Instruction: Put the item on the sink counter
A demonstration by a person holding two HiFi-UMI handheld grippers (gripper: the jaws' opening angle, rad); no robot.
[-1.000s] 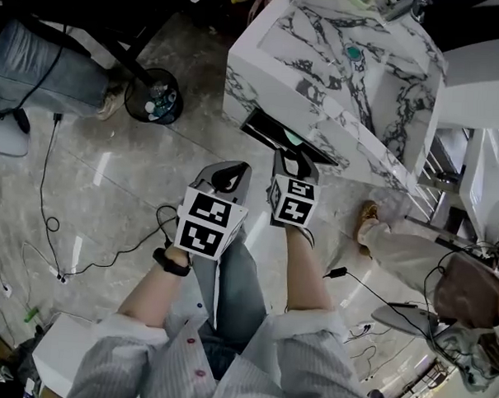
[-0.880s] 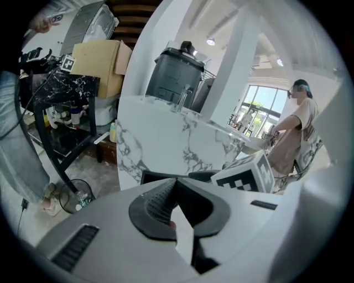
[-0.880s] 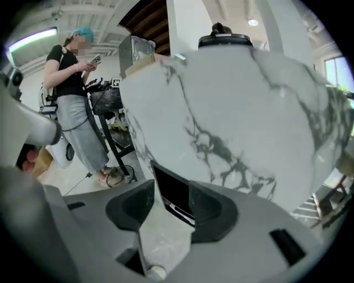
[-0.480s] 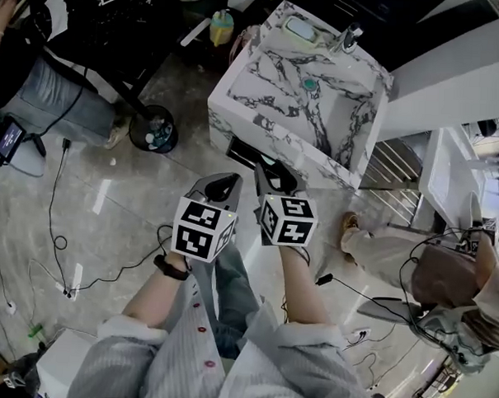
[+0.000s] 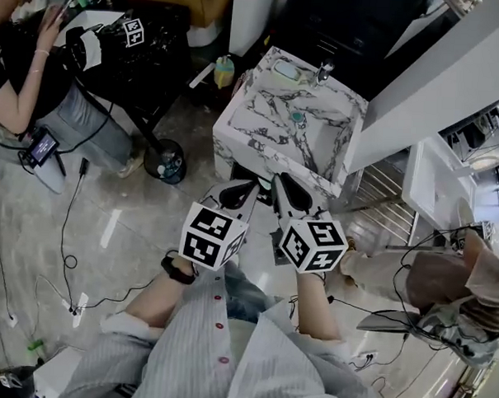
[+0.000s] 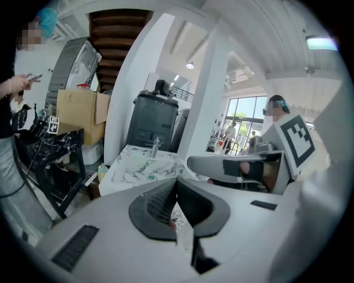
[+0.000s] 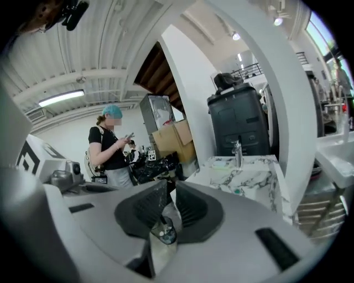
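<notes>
Both grippers are up in front of the striped shirt [image 5: 226,358], side by side, near each other but apart, both aimed at the sink. The left gripper [image 6: 176,181] has its jaws pressed together with nothing seen in them. The right gripper [image 7: 171,185] has just been closing its jaws and now pinches the item [image 7: 165,233], a small thing with a dark teal round end sitting low between the pads (too small to name). So the item is in the air, short of the sink counter [image 5: 252,112], not on it. There is open floor [image 5: 141,222] left of the grippers, with cables across it and a round bin [image 5: 168,162] near the counter's left corner. The right side is tighter: another person's leg [image 5: 378,270] is close by, a metal rack [image 5: 385,208] stands just beside the sink, and a white wall [image 5: 428,86] runs along its right edge. The counter's front edge faces the grippers. The left rim is bare marble, the basin is right of it, and the soap dish [image 5: 285,69] and tap [image 5: 324,71] sit at the back edge.
</notes>
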